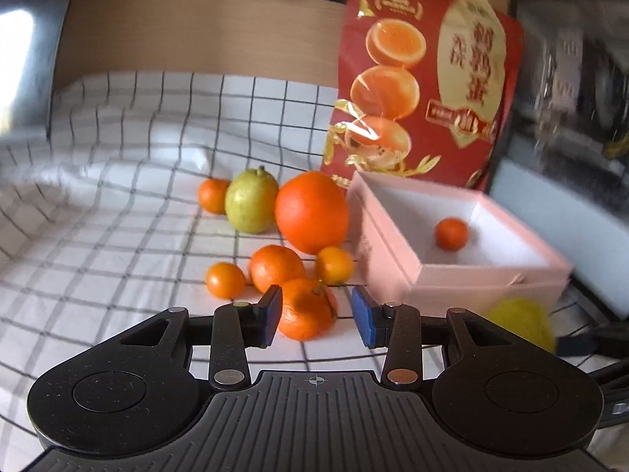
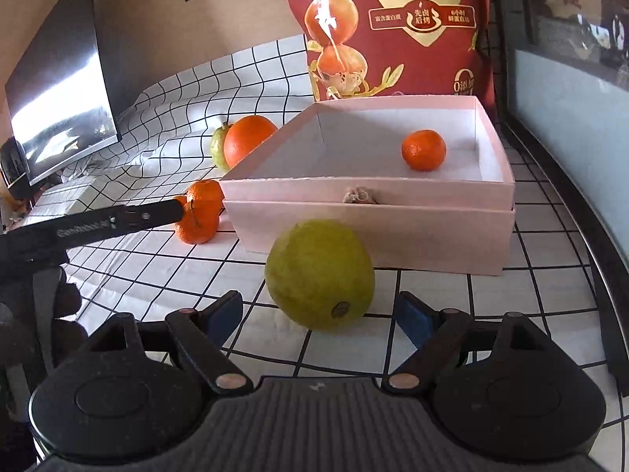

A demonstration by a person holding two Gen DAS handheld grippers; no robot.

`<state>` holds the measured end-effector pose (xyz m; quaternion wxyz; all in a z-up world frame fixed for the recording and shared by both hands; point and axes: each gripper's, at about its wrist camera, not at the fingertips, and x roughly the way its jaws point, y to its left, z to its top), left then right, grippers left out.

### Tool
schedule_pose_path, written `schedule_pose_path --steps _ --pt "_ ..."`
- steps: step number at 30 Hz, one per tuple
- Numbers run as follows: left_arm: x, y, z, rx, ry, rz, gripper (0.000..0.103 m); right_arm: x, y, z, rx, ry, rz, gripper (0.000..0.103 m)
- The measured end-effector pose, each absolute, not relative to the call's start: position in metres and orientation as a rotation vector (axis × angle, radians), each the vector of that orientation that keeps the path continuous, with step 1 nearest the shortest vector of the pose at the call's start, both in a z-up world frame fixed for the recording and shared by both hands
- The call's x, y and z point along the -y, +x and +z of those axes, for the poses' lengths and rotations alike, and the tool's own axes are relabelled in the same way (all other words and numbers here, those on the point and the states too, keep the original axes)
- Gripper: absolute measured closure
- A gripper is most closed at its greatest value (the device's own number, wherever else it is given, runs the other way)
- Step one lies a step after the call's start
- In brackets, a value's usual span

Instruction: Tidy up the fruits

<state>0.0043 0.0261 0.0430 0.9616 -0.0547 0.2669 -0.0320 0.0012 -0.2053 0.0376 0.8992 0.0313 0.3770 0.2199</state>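
Blue-padded left tool (image 1: 317,316) astride mandarin (image 1: 304,310)

One mandarin (image 2: 423,149) in the box (image 2: 369,232), other fruits (image 1: 275,236) left of it (on the cloth (image 1: 118,196)), bag (image 1: 424,78) behind.

Bright daylight, soft shadows under fruit beyond the jaws. Glare on the dark screen (image 2: 59,118) far left of the right gripper's (image 2: 320,318) jaws, and a white hotspot on the red bag (image 2: 393,27) straight ahead. Left view – motion blur right of the jaws, yellow fruit (image 1: 523,322) smeared. Grid cloth (image 1: 118,196) lines bow toward both frames' edges
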Motion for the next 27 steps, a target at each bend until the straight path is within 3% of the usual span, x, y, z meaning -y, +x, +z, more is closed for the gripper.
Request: schedule_pose_path --steps 6,16,27 --pt "-0.013 0.017 0.038 -0.608 -0.001 -0.022 0.059 0.204 0.001 0.037 -0.783 0.056 0.459 0.018" --pt "-0.022 0.043 0.023 -0.704 -0.081 -0.04 0.046 0.207 0.003 0.035 -0.793 0.072 0.456 0.018" --pt "-0.029 0.049 0.024 -0.719 -0.129 -0.065 0.052 0.207 0.003 0.034 -0.802 0.08 0.458 0.018"
